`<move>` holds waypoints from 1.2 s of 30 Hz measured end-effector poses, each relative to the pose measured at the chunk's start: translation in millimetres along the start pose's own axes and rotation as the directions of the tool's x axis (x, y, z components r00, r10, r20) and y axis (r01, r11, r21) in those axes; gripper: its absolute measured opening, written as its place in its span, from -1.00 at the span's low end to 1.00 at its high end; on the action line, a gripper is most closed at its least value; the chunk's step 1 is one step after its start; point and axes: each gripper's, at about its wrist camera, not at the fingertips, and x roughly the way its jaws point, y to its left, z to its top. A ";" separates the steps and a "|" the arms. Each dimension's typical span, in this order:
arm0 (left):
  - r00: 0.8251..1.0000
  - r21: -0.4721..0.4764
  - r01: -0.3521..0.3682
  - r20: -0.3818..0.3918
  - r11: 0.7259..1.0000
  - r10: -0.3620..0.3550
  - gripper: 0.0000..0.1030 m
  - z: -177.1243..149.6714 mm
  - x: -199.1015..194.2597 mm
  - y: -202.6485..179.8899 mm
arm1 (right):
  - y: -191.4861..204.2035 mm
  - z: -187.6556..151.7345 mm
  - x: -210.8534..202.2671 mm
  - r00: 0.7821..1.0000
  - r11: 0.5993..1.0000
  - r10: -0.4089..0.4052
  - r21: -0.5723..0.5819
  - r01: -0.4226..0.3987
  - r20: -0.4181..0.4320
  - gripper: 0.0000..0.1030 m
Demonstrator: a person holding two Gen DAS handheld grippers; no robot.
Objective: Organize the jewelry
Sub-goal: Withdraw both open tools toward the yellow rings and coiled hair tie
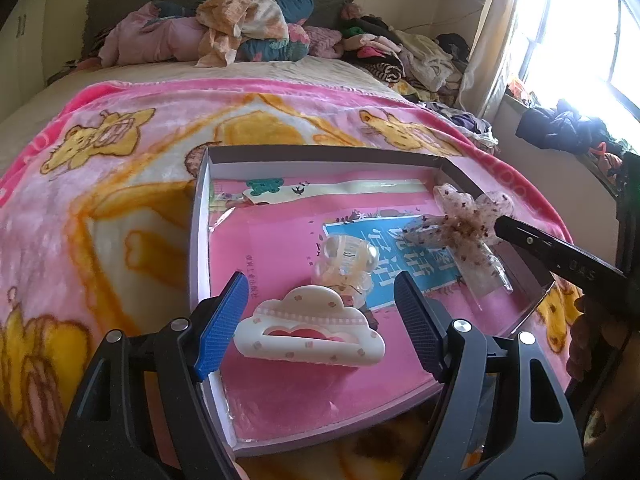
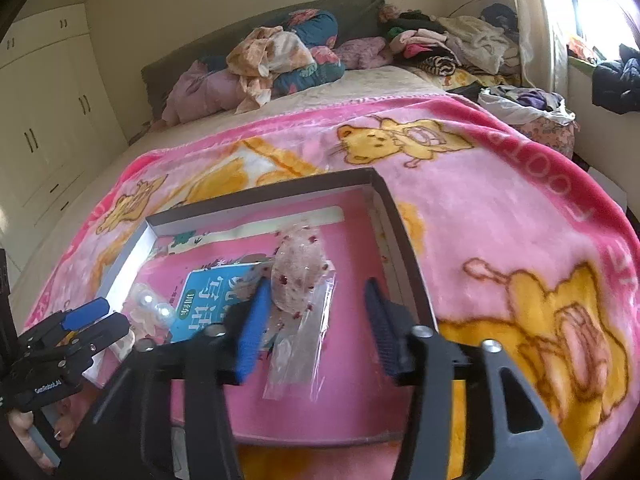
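Jewelry pieces already lie inside the box [image 1: 202,216]: a cloud hair claw-clip [image 1: 310,330] between the left claw's [image 1: 320,312] wide-open jaws, a clear clip [image 1: 346,260] beyond it, and a bagged bow [image 2: 298,280] under the right claw [image 2: 316,320], half open and apparently let go. The box's near edge is hidden.

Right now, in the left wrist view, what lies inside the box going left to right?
White cloud-shaped hair clip → clear hair claw → speckled sheer bow in its clear wrapper, all in the box.
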 end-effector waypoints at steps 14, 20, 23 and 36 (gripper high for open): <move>0.999 -0.021 0.002 0.037 1.000 -0.002 0.55 1.6 -16.2 -1.1 | -4.1 -10.3 -43.8 0.996 1.000 0.008 0.024 -0.011 0.090 0.51; 0.998 -0.020 0.011 0.067 1.000 -0.010 0.70 5.0 -29.8 -6.4 | -3.7 -14.6 -57.1 0.995 0.999 0.025 0.031 -0.028 0.101 0.55; 0.996 -0.017 0.010 0.085 1.000 -0.009 0.77 6.2 -39.1 -8.3 | -2.5 -18.2 -64.3 0.994 0.999 0.028 0.028 -0.031 0.107 0.55; 0.993 -0.024 0.006 0.115 1.000 -0.003 0.77 -0.8 -71.0 -7.6 | 4.3 -32.8 -94.8 0.990 0.999 0.039 0.009 -0.040 0.136 0.55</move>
